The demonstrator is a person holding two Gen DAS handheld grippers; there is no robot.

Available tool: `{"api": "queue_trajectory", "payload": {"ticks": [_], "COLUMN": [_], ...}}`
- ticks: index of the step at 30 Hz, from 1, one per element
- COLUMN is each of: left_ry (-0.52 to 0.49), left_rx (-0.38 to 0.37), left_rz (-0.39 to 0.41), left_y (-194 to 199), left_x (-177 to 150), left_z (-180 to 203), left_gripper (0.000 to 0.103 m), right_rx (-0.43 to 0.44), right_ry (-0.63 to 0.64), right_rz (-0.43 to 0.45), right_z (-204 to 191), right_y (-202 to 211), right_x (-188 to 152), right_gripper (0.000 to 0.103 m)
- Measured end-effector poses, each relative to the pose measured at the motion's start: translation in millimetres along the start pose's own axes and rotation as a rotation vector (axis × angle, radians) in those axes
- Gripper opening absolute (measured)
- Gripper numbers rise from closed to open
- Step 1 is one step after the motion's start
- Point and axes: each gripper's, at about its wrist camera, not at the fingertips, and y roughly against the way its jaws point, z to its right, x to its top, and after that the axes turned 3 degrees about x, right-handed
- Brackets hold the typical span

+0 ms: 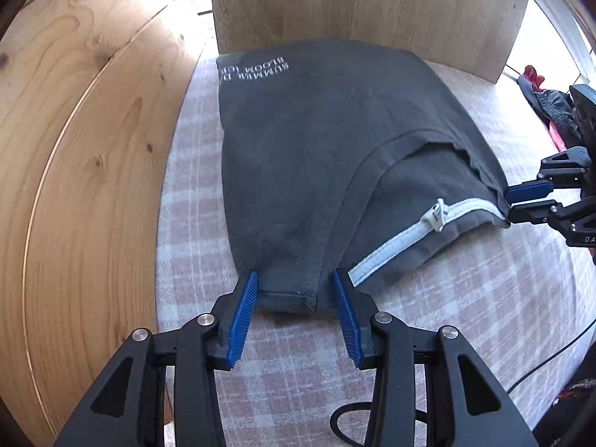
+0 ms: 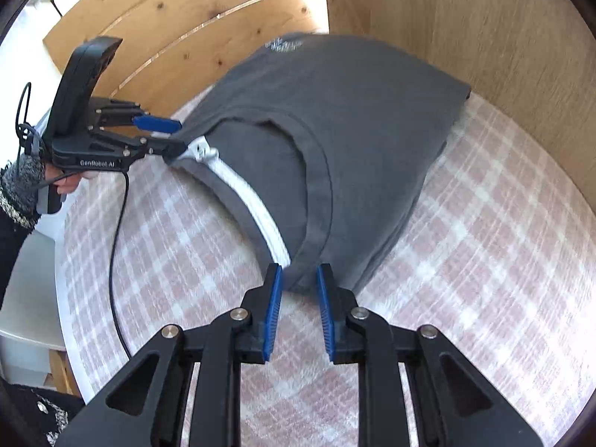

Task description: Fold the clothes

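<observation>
A dark grey T-shirt (image 1: 316,149) (image 2: 354,130) lies folded on a pink plaid cloth (image 1: 465,316) (image 2: 186,260). White lettering (image 1: 257,70) is printed near its far end, and a white neck tape (image 1: 409,238) (image 2: 260,208) runs along the near fold. My left gripper (image 1: 294,279) (image 2: 178,136) is open, with its blue pads either side of the shirt's near left corner. My right gripper (image 2: 300,272) (image 1: 508,203) is open more narrowly. Its tips are at the shirt's near right corner, with a bit of fabric between the pads.
Wooden panels (image 1: 74,186) (image 2: 503,74) wall in the surface on the left and behind the shirt. A pile of red and dark clothes (image 1: 551,111) lies at the far right. A black cable (image 2: 115,260) trails from the left gripper, held by a hand (image 2: 67,184).
</observation>
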Motion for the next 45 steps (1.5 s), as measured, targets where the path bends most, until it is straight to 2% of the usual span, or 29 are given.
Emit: {"api": "queue_trajectory", "payload": {"ticks": [3,4,5,6,7,10,13,15,17,21,26,27,28,31,35,45], "left_ry": [0.029,0.043,0.069,0.098,0.127,0.178,0.213,0.236,0.258,0.327,0.309,0.299,0.291,0.258,0.246,0.27], "left_rx": [-0.008,-0.02,-0.037,-0.059,-0.082,-0.097,-0.073,-0.056,-0.041,-0.05,-0.064,-0.064,-0.039,0.041,0.074,0.114], "left_rz": [0.025,0.054,0.083,0.111,0.138,0.217,0.248,0.255,0.235,0.218,0.265,0.271,0.278,0.292,0.297,0.289], "left_y": [18.8,29.4,41.0,51.3,61.5,88.3,105.6,133.9,142.7,155.0,189.1,196.4,203.6,222.3,238.7,258.6], "left_x": [-4.2,-4.5,-4.1,-3.0,-1.8,0.8,-11.0,-32.5,-45.9,-60.9,-76.4,-78.4,-81.3,-91.3,-107.9,-143.8], "left_z": [3.4,5.6,7.9,10.1,12.4,21.6,39.7,46.5,54.1,70.0,100.5,105.1,109.7,121.9,129.0,134.3], "left_gripper": [0.04,0.04,0.04,0.041,0.047,0.064,0.072,0.073,0.074,0.075,0.076,0.076,0.076,0.076,0.076,0.076], "right_rx": [-0.009,-0.013,-0.018,-0.022,-0.031,-0.067,-0.101,-0.087,-0.089,-0.147,-0.216,-0.227,-0.231,-0.219,-0.232,-0.368], "right_ry": [-0.091,-0.145,-0.201,-0.257,-0.29,-0.355,-0.409,-0.454,-0.47,-0.434,-0.378,-0.367,-0.356,-0.351,-0.368,-0.357], "right_rz": [0.076,0.109,0.141,0.174,0.195,0.229,0.208,0.218,0.254,0.294,0.319,0.321,0.326,0.351,0.352,0.36], "right_z": [2.6,3.4,3.4,3.3,-1.5,-19.8,-33.4,-40.6,-52.0,-82.1,-121.9,-129.5,-137.0,-153.6,-165.4,-183.2], "right_y": [31.3,42.2,52.5,62.7,70.7,91.5,103.4,103.7,107.7,122.8,140.9,143.7,146.0,153.8,159.3,178.5], "right_x": [-8.1,-11.6,-15.5,-19.4,-24.7,-44.5,-65.0,-74.5,-84.0,-90.5,-94.5,-96.1,-98.3,-108.7,-121.2,-147.1], "right_gripper": [0.02,0.023,0.029,0.052,0.065,0.068,0.07,0.07,0.07,0.07,0.07,0.075,0.078,0.079,0.079,0.079]}}
